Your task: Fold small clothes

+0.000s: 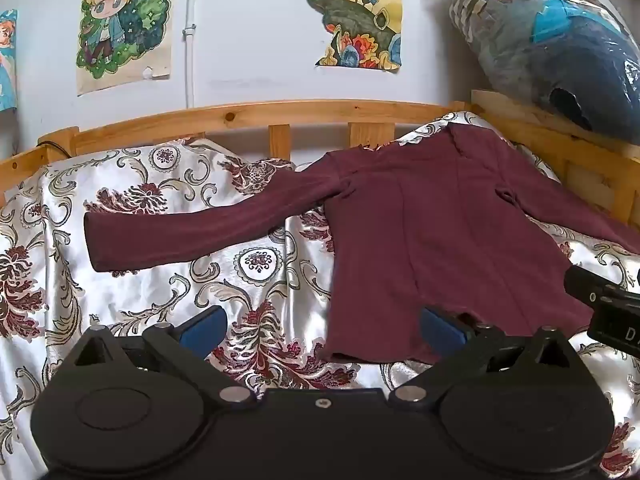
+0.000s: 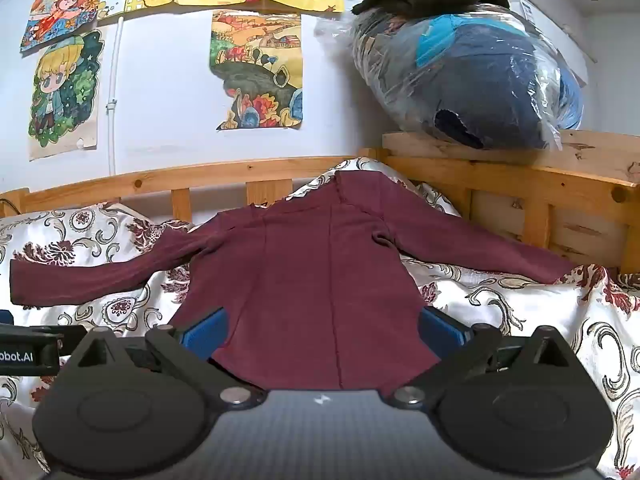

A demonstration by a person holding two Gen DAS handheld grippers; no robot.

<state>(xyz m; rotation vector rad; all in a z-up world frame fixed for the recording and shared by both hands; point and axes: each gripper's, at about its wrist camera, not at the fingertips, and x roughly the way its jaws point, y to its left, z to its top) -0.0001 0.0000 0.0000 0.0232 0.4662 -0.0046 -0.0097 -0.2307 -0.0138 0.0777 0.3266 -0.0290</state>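
Observation:
A dark red long-sleeved top point(image 1: 440, 232) point(image 2: 320, 272) lies spread flat on the patterned satin bedspread point(image 1: 140, 288), collar toward the wall, both sleeves stretched out sideways. My left gripper point(image 1: 322, 330) is open above the bedspread at the top's lower left corner; its right pad is over the hem, its left pad over bare spread. My right gripper point(image 2: 322, 330) is open over the middle of the hem, blue pads wide apart, nothing pinched. The right gripper's body shows at the left wrist view's right edge point(image 1: 608, 308).
A wooden bed rail point(image 1: 260, 114) point(image 2: 520, 188) runs along the far side and the right. A clear plastic bag of blue bedding point(image 2: 472, 80) with dark cloth on top rests on the right rail. Drawings point(image 1: 124, 32) hang on the white wall.

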